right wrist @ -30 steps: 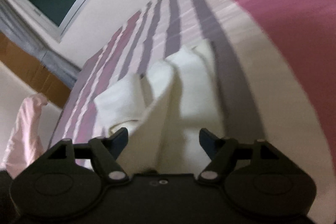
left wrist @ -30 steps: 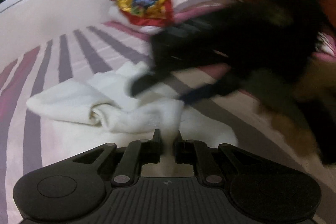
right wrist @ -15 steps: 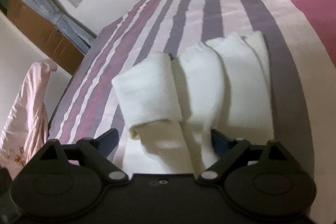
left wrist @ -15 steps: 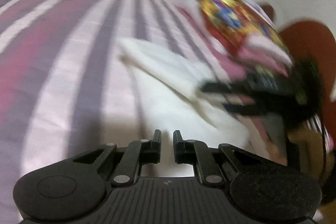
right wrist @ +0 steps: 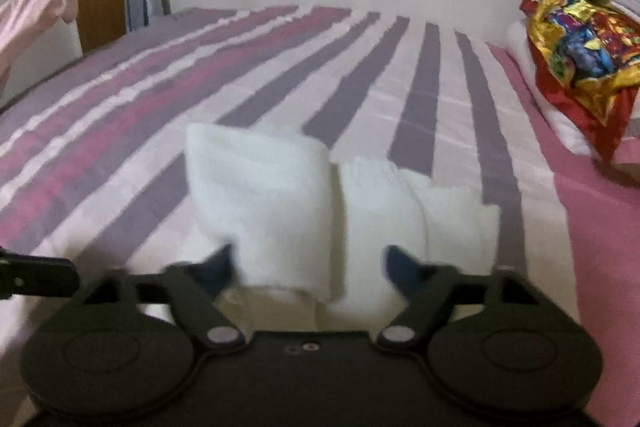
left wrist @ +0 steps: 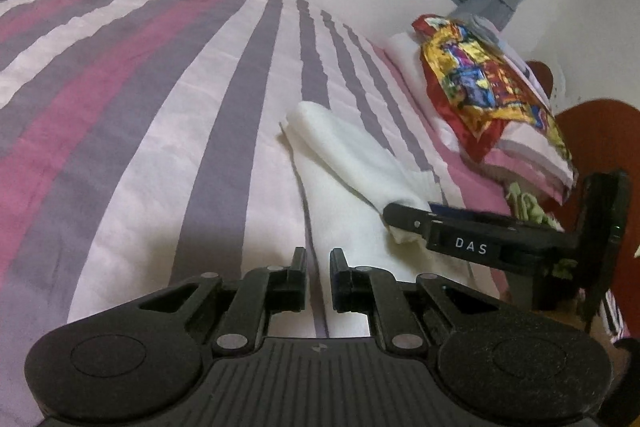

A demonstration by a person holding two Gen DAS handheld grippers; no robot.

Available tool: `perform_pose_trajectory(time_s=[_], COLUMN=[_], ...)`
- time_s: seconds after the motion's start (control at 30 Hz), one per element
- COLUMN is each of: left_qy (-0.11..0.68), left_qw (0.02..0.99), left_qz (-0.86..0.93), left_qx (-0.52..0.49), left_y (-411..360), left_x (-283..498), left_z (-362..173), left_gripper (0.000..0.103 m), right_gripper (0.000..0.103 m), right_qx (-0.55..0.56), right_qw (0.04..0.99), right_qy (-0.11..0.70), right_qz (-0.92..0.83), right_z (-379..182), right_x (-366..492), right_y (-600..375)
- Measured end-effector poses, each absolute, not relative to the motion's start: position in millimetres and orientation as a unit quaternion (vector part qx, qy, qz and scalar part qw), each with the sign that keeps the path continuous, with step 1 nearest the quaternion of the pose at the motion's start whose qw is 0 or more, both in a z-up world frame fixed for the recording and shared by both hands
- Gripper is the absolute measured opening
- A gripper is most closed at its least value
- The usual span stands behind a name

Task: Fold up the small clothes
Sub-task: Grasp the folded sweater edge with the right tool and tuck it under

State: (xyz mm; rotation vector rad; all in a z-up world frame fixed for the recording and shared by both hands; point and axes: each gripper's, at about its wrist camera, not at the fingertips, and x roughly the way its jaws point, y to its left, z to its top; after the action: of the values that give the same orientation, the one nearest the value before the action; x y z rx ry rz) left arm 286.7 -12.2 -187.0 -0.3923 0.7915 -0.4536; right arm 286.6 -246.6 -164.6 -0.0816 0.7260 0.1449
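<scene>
A: Striped bedspread (right wrist: 420,95) under a window; white cloth (right wrist: 280,203) lying mid-bed, half rolled, long axis toward the wall edge?

B: Yes. Right gripper (right wrist: 308,263) nearer, jaws just been closing around the near end, not yet pinching. Left gripper (left wrist: 318,263) clenched, empty, just left of the cloth's (left wrist: 348,163) near edge.

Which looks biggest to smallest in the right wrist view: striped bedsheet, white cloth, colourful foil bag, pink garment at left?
1. striped bedsheet, by far the largest.
2. white cloth, though nearness to the camera enlarges it.
3. colourful foil bag.
4. pink garment, cut off by the frame edge, so its rank against the bag is unsure.
</scene>
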Motion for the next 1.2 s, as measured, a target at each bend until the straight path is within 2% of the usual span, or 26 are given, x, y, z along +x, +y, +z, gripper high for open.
perform_pose_trajectory(time_s=[0.03, 0.1, 0.13, 0.17, 0.2, 0.3, 0.33, 0.37, 0.43, 0.47, 0.5, 0.57, 0.63, 0.7, 0.77, 0.8, 0.87, 1.0, 1.07, 1.2], left_qy=[0.379, 0.379, 0.379, 0.378, 0.376, 0.379, 0.38, 0.381, 0.382, 0.38, 0.381, 0.384, 0.385, 0.383, 0.383, 0.384, 0.387, 0.401, 0.404, 0.401], left_qw=[0.879, 0.879, 0.878, 0.878, 0.879, 0.875, 0.873, 0.87, 0.868, 0.868, 0.867, 0.864, 0.864, 0.864, 0.864, 0.864, 0.864, 0.859, 0.858, 0.859], left_qz=[-0.214, -0.209, -0.211, -0.209, -0.207, -0.205, -0.208, -0.212, -0.216, -0.22, -0.224, -0.233, -0.238, -0.245, -0.25, -0.253, -0.253, -0.256, -0.256, -0.254], left_qx=[-0.192, -0.198, -0.204, -0.206, -0.208, -0.219, -0.224, -0.229, -0.232, -0.232, -0.231, -0.227, -0.222, -0.218, -0.21, -0.206, -0.201, -0.191, -0.189, -0.191], left_y=[-12, -11, -13, -14, -15, -25, -29, -33, -43, -47, -52, -61, -72, -81, -92, -96, -104, -114, -116, -114], left_x=[289, 296, 300, 305, 310, 329, 335, 339, 343, 342, 342, 342, 343, 345, 348, 349, 350, 351, 351, 350], left_z=[-188, -188, -189, -188, -188, -187, -186, -185, -183, -183, -183, -185, -187, -186, -184, -184, -185, -194, -198, -198], left_gripper=[0.009, 0.009, 0.009, 0.009, 0.009, 0.009, 0.009, 0.009, 0.009, 0.009, 0.009, 0.009, 0.009, 0.009, 0.009, 0.009, 0.009, 0.009, 0.009, 0.009], right_gripper=[0.046, 0.05, 0.057, 0.07, 0.075, 0.077, 0.069, 0.051, 0.042, 0.033, 0.03, 0.024, 0.022, 0.022, 0.022, 0.023, 0.032, 0.041, 0.048, 0.052], right_qx=[-0.027, -0.02, -0.023, -0.025, -0.028, -0.055, -0.069, -0.09, -0.117, -0.099, -0.057, 0.099, 0.248, 0.34, 0.368, 0.366, 0.345, 0.265, 0.25, 0.241], right_qw=[0.93, 0.924, 0.922, 0.921, 0.921, 0.923, 0.923, 0.923, 0.922, 0.925, 0.927, 0.922, 0.897, 0.868, 0.854, 0.854, 0.866, 0.897, 0.9, 0.898], right_qy=[0.358, 0.37, 0.372, 0.371, 0.367, 0.355, 0.351, 0.352, 0.352, 0.352, 0.356, 0.363, 0.358, 0.357, 0.364, 0.366, 0.361, 0.353, 0.357, 0.367], right_qz=[0.083, 0.098, 0.106, 0.116, 0.125, 0.141, 0.14, 0.127, 0.112, 0.107, 0.102, 0.096, 0.071, 0.059, 0.05, 0.05, 0.044, 0.026, 0.024, 0.03], right_z=[-164, -166, -166, -165, -164, -163, -164, -167, -171, -170, -168, -166, -174, -188, -199, -200, -195, -177, -176, -181], right_x=[289, 294, 295, 293, 291, 282, 280, 280, 284, 286, 288, 294, 291, 285, 277, 275, 269, 264, 265, 274], right_y=[-248, -247, -244, -242, -240, -232, -230, -226, -224, -230, -239, -279, -324, -354, -368, -370, -369, -357, -356, -348])
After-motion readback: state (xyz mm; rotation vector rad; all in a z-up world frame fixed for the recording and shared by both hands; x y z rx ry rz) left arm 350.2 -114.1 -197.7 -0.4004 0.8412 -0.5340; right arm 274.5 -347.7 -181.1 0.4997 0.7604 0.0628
